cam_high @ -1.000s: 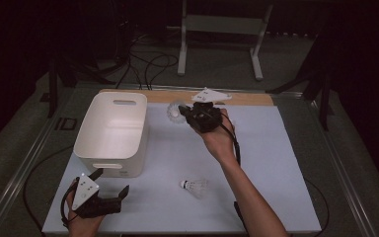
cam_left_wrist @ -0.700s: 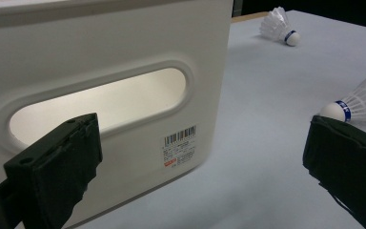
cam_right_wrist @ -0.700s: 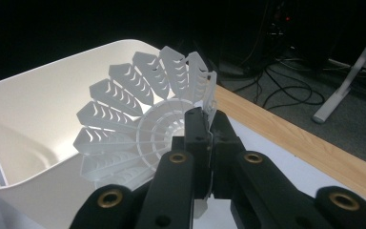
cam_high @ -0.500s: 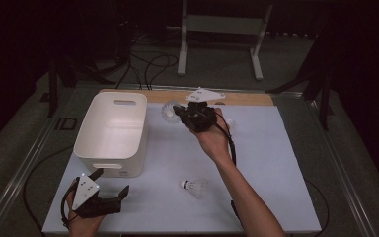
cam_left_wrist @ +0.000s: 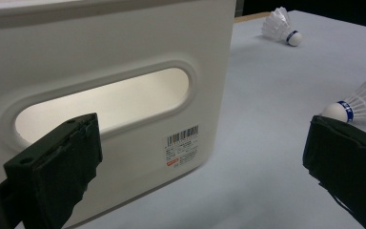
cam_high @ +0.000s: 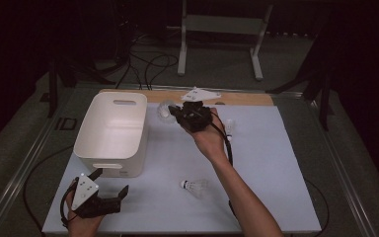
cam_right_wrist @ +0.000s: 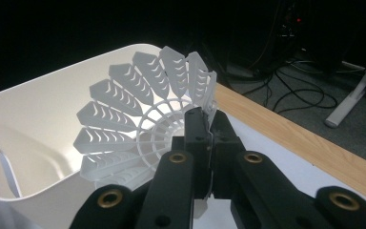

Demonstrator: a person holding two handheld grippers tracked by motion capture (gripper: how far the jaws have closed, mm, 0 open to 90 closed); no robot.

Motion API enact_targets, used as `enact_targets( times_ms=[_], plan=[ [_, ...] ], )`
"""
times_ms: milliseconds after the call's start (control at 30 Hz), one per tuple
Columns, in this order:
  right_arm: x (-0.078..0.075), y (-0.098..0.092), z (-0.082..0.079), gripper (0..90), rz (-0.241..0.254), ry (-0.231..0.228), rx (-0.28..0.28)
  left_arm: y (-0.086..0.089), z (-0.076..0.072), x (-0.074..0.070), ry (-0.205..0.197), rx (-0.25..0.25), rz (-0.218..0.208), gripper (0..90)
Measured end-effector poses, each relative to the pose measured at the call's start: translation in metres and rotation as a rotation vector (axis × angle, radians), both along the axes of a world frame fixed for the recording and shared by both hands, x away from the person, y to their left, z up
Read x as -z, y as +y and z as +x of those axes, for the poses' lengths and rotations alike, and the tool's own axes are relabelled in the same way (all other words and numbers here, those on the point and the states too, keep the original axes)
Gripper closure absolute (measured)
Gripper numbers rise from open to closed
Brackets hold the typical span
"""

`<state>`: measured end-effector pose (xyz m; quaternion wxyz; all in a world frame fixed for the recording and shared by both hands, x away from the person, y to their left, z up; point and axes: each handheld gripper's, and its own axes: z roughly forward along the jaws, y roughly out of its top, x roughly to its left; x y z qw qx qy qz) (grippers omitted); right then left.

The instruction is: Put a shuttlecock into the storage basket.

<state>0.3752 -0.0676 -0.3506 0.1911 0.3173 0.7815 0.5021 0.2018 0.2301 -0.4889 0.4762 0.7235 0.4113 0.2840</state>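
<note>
My right gripper (cam_high: 176, 113) is held above the table just right of the white bin (cam_high: 111, 133), shut on the skirt of a white plastic shuttlecock (cam_high: 165, 109). In the right gripper view the jaws (cam_right_wrist: 209, 129) pinch the edge of the shuttlecock's skirt (cam_right_wrist: 138, 119), with the bin's rim (cam_right_wrist: 24, 95) right behind it. My left gripper (cam_high: 111, 181) rests open at the table's near left corner, facing the bin's handle wall (cam_left_wrist: 124, 57). A second shuttlecock (cam_high: 193, 186) lies on the white tabletop, near the left gripper's right jaw (cam_left_wrist: 357, 102). A third shuttlecock (cam_high: 229, 127) lies farther back (cam_left_wrist: 280, 23).
A wooden strip (cam_high: 246, 98) runs along the table's far edge with a white sheet (cam_high: 200, 94) on it. Cables (cam_high: 148, 64) and a metal stand (cam_high: 217, 24) are on the floor beyond. A barcode label (cam_left_wrist: 182, 145) is stuck on the bin's near wall.
The right gripper has shifted slightly left toward the bin, carrying the shuttlecock. The left gripper has stayed put.
</note>
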Motion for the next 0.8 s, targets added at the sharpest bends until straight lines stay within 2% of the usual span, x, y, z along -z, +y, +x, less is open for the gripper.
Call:
enact_targets(
  times_ms=[800],
  plan=[
    [0.007, 0.011, 0.003, 88.4, 0.028, 0.017, -0.026, 0.0, 0.0, 0.0, 0.0, 0.0, 0.005, 0.0]
  ],
)
